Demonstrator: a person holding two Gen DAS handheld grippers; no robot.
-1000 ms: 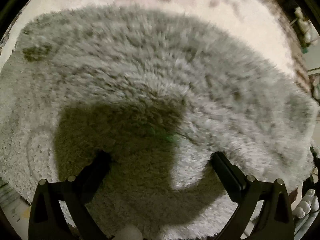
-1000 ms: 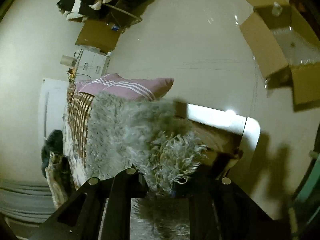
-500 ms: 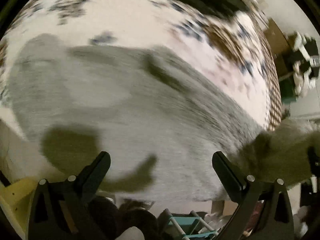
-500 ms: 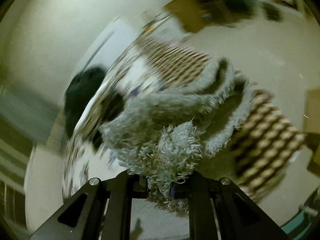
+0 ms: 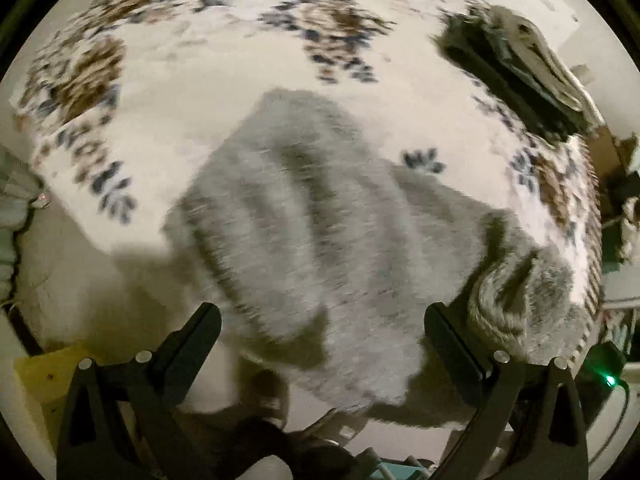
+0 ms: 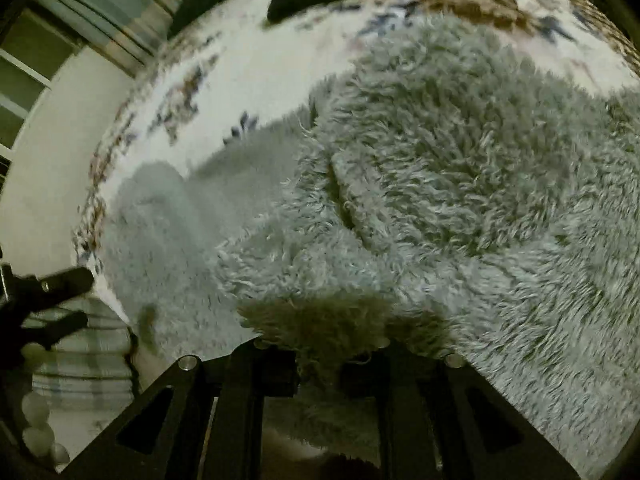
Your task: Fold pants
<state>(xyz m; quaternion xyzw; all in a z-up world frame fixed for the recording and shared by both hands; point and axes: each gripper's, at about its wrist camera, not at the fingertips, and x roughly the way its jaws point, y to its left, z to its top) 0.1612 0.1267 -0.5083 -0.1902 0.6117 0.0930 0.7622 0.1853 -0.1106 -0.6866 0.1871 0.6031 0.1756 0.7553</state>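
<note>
The grey fluffy pants [image 5: 304,232] lie on a white bed cover with a brown and blue flower print [image 5: 200,60]. In the left wrist view my left gripper [image 5: 320,320] is open and empty, raised above the pants' near edge. In the right wrist view the pants [image 6: 460,168] fill most of the frame, with one part doubled over another. My right gripper [image 6: 320,372] is shut on a bunched edge of the pants, low over the bed. The left gripper also shows at the left edge of the right wrist view [image 6: 44,304].
A dark folded garment [image 5: 516,68] lies at the bed's far right corner. The bed cover's edge [image 5: 72,216] drops off at the left to the pale floor. A yellow object [image 5: 44,368] lies on the floor at lower left. A striped curtain [image 6: 116,12] hangs beyond the bed.
The left gripper has pulled up and back from the pants, so the bed cover now shows. The right gripper, still holding the pants' edge, has swung down over the bed and laid the fabric over.
</note>
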